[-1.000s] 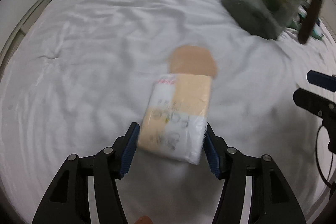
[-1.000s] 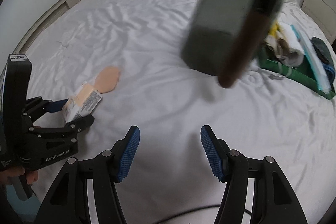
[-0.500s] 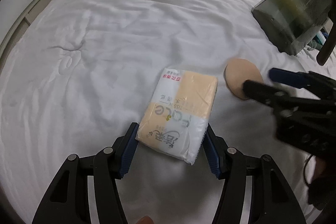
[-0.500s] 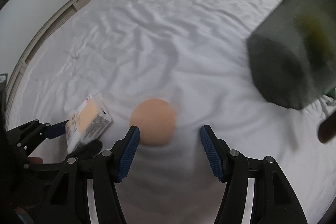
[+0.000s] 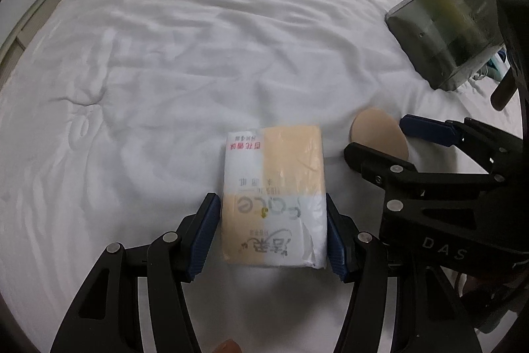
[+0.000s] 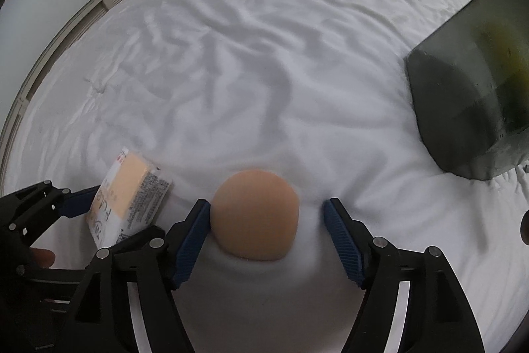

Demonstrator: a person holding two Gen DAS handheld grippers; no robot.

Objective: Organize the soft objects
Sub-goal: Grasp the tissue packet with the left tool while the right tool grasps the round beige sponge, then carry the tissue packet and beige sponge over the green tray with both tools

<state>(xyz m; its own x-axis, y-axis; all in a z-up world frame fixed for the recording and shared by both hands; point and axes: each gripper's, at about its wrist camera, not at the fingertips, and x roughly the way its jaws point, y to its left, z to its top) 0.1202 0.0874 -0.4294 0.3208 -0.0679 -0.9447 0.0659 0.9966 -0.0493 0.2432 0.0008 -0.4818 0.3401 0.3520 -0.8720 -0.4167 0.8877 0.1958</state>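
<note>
Left wrist: left gripper (image 5: 273, 232) clamps 1 tissue pack (image 5: 272, 187); right gripper (image 6: 267, 237) opening around 1 sponge (image 6: 254, 215).

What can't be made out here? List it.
- Dark bin: blurred and cut off by the right edge in both wrist views, so its contents stay unclear.
- Tissue pack: its small print is too small to read in the left wrist view.
- Round pad: the right tongs, jaws opening, straddle it; contact on its left side is unclear.

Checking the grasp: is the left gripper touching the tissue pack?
Touching. The left wrist view shows the left gripper with both pads pressed against the tissue pack.
</note>
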